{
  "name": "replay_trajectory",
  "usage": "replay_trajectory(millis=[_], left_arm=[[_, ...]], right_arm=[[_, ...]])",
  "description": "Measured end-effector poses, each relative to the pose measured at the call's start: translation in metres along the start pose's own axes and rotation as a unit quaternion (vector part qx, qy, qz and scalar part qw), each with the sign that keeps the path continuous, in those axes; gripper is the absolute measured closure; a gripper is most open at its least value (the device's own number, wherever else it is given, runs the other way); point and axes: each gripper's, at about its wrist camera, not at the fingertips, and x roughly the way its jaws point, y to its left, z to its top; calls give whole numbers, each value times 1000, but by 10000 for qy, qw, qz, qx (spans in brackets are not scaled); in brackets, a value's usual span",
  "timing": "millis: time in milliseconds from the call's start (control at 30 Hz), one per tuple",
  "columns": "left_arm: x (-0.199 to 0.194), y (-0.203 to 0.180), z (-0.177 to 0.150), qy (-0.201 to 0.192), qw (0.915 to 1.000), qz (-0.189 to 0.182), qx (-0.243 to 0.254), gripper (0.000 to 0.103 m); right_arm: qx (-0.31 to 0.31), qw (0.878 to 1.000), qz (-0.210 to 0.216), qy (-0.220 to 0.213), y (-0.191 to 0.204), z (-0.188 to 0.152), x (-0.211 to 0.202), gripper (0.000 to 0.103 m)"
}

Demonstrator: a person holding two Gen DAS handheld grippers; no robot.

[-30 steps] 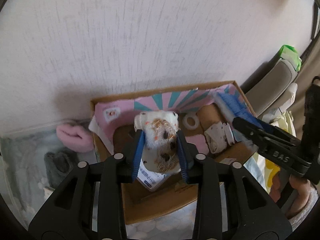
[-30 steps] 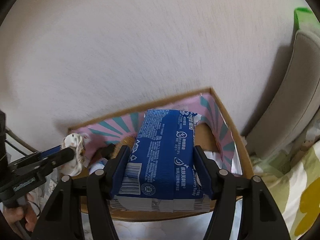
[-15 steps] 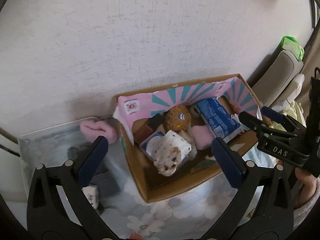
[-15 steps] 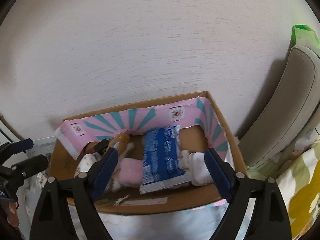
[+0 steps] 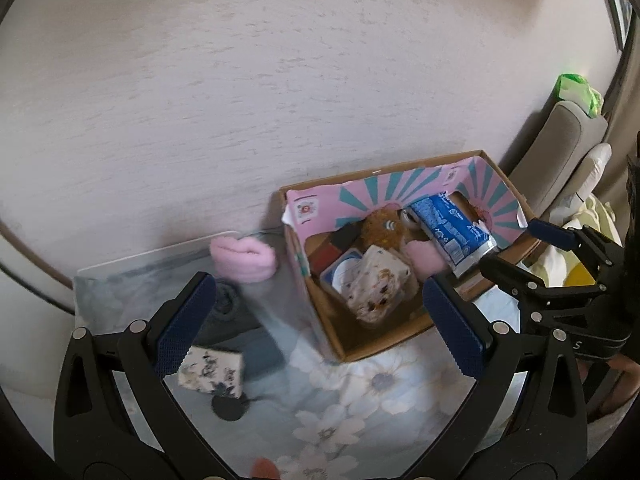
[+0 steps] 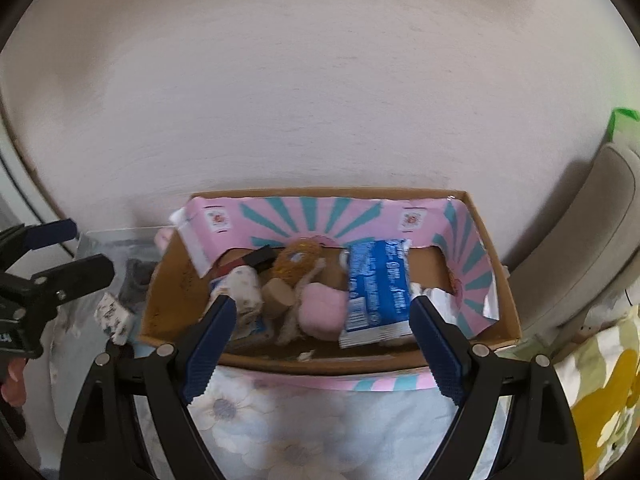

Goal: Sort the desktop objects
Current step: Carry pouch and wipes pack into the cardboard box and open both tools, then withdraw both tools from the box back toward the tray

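I'm holding both claws, left (image 5: 320,322) & right (image 6: 318,342), spread wide w/ nothing in them. One box (image 6: 502,292) is sitting by the wall; one blue pack (image 6: 376,292) is lying inside it, long axis pointing wallward.

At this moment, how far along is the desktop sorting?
Done: blue pack and spotted plush lie in the cardboard box. In hand: nothing; left tool and right tool are open. Left: pink fuzzy item and floral block remain outside the box.
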Motion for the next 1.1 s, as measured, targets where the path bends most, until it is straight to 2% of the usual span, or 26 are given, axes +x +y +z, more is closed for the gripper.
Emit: replay_trajectory(millis=[500, 700, 900, 1100], left_arm=[[-41, 64, -32, -272, 9984, 25, -489, 0], [-57, 101, -56, -362, 9964, 251, -728, 0], [-53, 136, -87, -243, 9952, 232, -914, 1], [-34, 153, -111, -4, 9947, 21, -1032, 2]], right_arm=[[-263, 9986, 462, 30, 54, -11, -7, 17], [-499, 9947, 892, -73, 79, -21, -10, 17], [-743, 9880, 1357, 1, 106, -39, 1, 17], [-1123, 9816, 1541, 111, 139, -56, 13, 17]])
